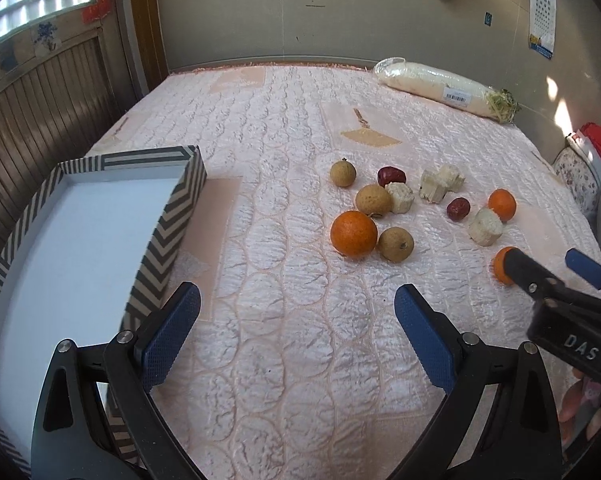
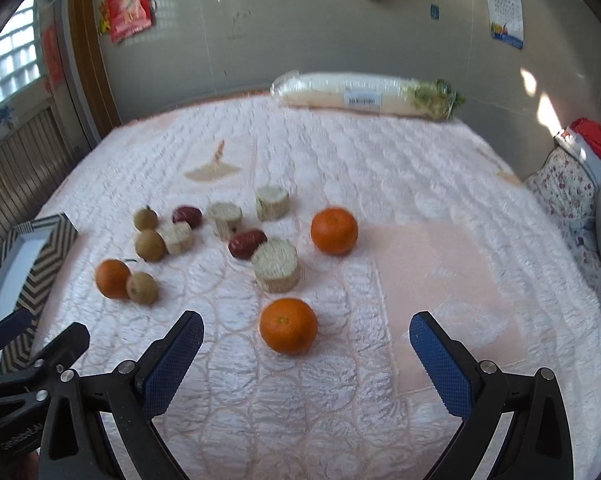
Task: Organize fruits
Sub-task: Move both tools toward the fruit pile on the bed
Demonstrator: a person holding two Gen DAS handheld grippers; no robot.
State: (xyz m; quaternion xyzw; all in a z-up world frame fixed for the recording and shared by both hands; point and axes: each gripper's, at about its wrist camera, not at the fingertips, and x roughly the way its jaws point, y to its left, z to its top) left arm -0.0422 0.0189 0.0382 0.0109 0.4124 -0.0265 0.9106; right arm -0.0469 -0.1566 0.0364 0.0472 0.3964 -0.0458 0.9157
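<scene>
Your left gripper (image 1: 296,336) spread wide, nothing btwn fingers, beside chevron-striped cardboard tray (image 1: 180,216) wall at left edge, right gripper (image 2: 306,354) also wide apart w/ small round orange (image 2: 287,325) just ahead, other fruits mid-quilt, bare pink quilted cover (image 1: 284,120) beyond.

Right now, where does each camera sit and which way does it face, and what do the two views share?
Left wrist: sits on the left claw, open, looking across the bed at the striped box and fruit pile; the right claw shows at right.
Right wrist: sits on the right claw, open, facing the nearest orange; the left claw shows at lower left.
Shared: the box, fruit, wrapped radish and back wall.
</scene>
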